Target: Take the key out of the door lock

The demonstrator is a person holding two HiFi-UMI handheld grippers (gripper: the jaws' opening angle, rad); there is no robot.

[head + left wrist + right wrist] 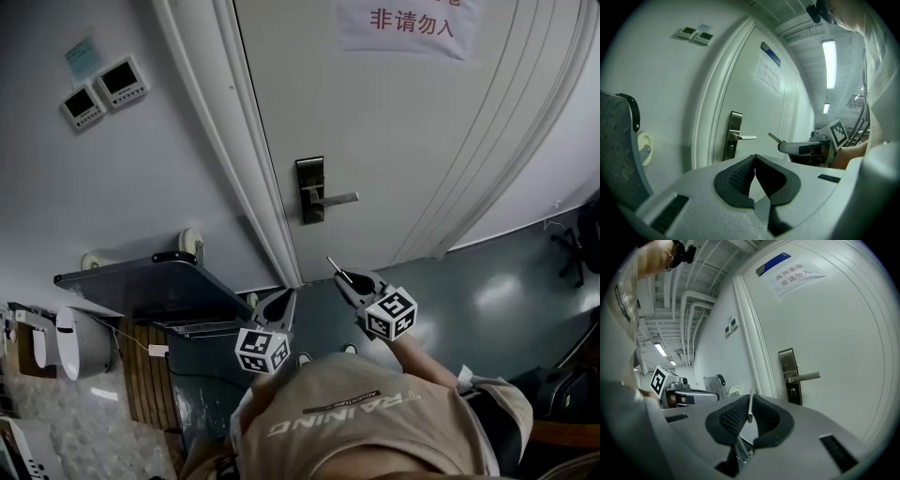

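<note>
With the key (750, 403) clamped between the jaws of the right gripper (346, 279), well clear of the door lock (310, 190), removal looks done and next needs only a steady carry-away, while the left gripper (284, 301) has its jaws together, empty.

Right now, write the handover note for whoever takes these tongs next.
Left tongs: shut, nothing in them, held back from the door.
Right tongs: shut on the key, whose blade sticks out past the tips.
Door lock: lever level, no key showing in it, and neither pair of tongs touches it.
Done: the key is out of the lock.
Left: probably nothing but a firm grip on the key until it is put down.
</note>
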